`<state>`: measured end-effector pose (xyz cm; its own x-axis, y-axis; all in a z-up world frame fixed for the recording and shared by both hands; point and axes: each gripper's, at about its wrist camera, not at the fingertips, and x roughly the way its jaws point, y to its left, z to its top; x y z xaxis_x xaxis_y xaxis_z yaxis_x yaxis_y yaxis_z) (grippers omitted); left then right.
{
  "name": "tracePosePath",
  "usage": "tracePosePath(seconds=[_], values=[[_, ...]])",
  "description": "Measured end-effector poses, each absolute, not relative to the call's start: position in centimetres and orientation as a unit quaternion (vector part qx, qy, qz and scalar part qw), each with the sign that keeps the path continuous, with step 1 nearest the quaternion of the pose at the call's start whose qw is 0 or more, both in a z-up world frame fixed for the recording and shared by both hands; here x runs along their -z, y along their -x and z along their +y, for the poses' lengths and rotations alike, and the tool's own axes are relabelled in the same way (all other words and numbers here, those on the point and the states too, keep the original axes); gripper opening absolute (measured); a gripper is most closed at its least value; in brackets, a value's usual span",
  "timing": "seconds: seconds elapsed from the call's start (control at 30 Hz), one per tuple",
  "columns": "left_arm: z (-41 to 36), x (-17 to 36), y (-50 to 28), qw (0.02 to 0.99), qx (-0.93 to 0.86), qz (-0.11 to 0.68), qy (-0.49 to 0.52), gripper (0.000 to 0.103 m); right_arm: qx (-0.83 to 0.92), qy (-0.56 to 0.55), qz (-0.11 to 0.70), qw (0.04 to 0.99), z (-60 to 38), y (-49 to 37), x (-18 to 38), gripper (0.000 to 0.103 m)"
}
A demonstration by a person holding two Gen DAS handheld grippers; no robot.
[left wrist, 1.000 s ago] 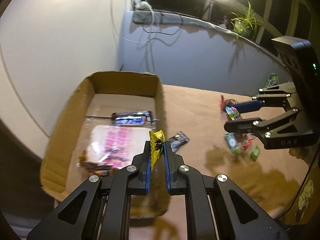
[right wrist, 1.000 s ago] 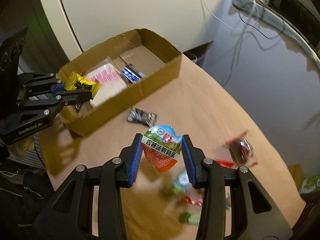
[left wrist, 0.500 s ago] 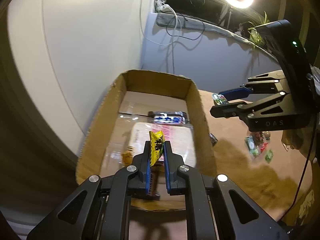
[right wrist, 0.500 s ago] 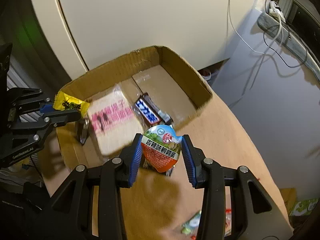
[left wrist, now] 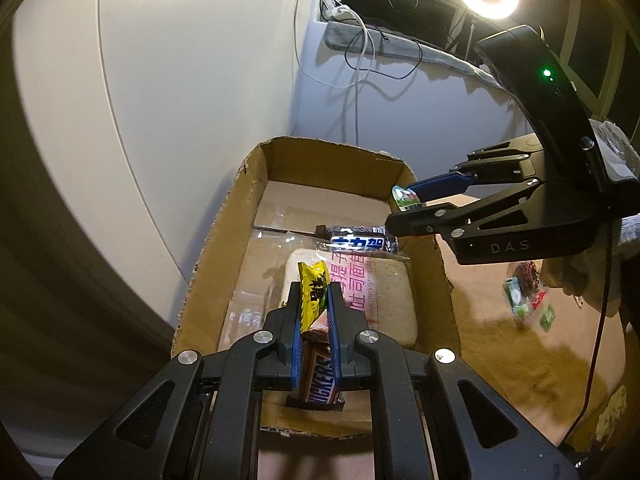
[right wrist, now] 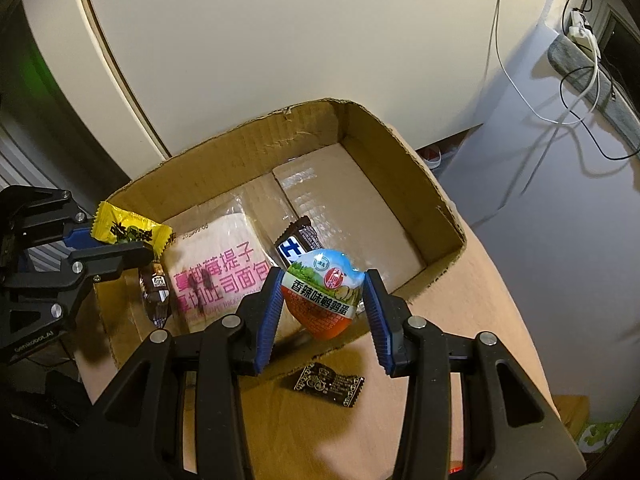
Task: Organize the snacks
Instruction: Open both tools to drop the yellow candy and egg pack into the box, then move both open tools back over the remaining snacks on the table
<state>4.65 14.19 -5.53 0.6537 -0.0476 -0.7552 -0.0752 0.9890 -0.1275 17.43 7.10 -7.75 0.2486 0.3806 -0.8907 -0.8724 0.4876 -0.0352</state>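
Observation:
An open cardboard box [left wrist: 444, 280] [right wrist: 436, 204] holds a pink-lettered bread pack [left wrist: 384, 292] [right wrist: 216, 276], a blue-and-white chocolate bar [left wrist: 356, 242] [right wrist: 298, 240] and a Snickers bar [left wrist: 318, 380] [right wrist: 156, 288]. My left gripper [left wrist: 314, 300] [right wrist: 120, 242] is shut on a yellow candy wrapper [left wrist: 314, 290] [right wrist: 130, 232] above the box's near end. My right gripper [right wrist: 320, 292] [left wrist: 408, 204] is shut on a round red, green and white egg snack pack [right wrist: 322, 294] [left wrist: 406, 197] over the box's right wall.
The box stands at the edge of a tan table [right wrist: 500, 344] by a white wall. A black snack wrapper [right wrist: 330, 384] lies on the table beside the box. Several small red and green snacks [left wrist: 528, 300] lie further right.
Both grippers have moved from over the table to over the box, each keeping hold of its snack. The right gripper has come up to the box's right wall.

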Motion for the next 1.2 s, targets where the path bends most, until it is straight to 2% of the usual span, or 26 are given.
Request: tracePosePath(seconds=[0.1, 0.13, 0.17, 0.23, 0.27, 0.3, 0.37, 0.4, 0.47, 0.83, 1.2], values=[[14.2, 5.6, -4.8, 0.905, -0.007, 0.418, 0.074, 0.011, -0.422, 0.278, 0.442, 0.741, 7.2, -17.5, 7.9, 0.042], [14.2, 5.6, -4.8, 0.906, -0.007, 0.418, 0.074, 0.011, -0.421, 0.279, 0.441, 0.742, 7.2, -17.4, 7.9, 0.046], [14.2, 5.5, -4.8, 0.906, -0.007, 0.417, 0.074, 0.013, -0.419, 0.281, 0.438, 0.744, 7.1, -17.4, 7.8, 0.057], [14.1, 5.5, -4.8, 0.906, -0.006, 0.416, 0.075, 0.024, -0.415, 0.281, 0.430, 0.751, 7.0, -17.5, 7.6, 0.075], [14.1, 5.4, -4.8, 0.906, -0.005, 0.416, 0.075, 0.033, -0.413, 0.280, 0.426, 0.755, 7.0, -17.5, 7.5, 0.080], [14.0, 5.3, -4.7, 0.907, -0.006, 0.414, 0.073, 0.046, -0.411, 0.278, 0.424, 0.758, 7.0, -17.5, 7.4, 0.082], [14.0, 5.2, -4.5, 0.909, -0.010, 0.409, 0.073, 0.064, -0.407, 0.272, 0.424, 0.762, 6.8, -17.8, 7.2, 0.084], [13.9, 5.2, -4.5, 0.910, -0.010, 0.409, 0.073, 0.070, -0.405, 0.271, 0.426, 0.762, 6.8, -17.9, 7.2, 0.084], [13.9, 5.2, -4.6, 0.909, -0.010, 0.411, 0.073, 0.073, -0.403, 0.270, 0.428, 0.762, 6.7, -18.0, 7.2, 0.084], [12.9, 4.8, -4.5, 0.909, -0.007, 0.411, 0.067, 0.073, -0.389, 0.269, 0.423, 0.773, 4.9, -17.5, 6.4, 0.084], [9.4, 4.2, -4.7, 0.911, 0.020, 0.409, 0.055, 0.073, -0.344, 0.268, 0.436, 0.787, -2.3, -17.5, 5.7, 0.084]])
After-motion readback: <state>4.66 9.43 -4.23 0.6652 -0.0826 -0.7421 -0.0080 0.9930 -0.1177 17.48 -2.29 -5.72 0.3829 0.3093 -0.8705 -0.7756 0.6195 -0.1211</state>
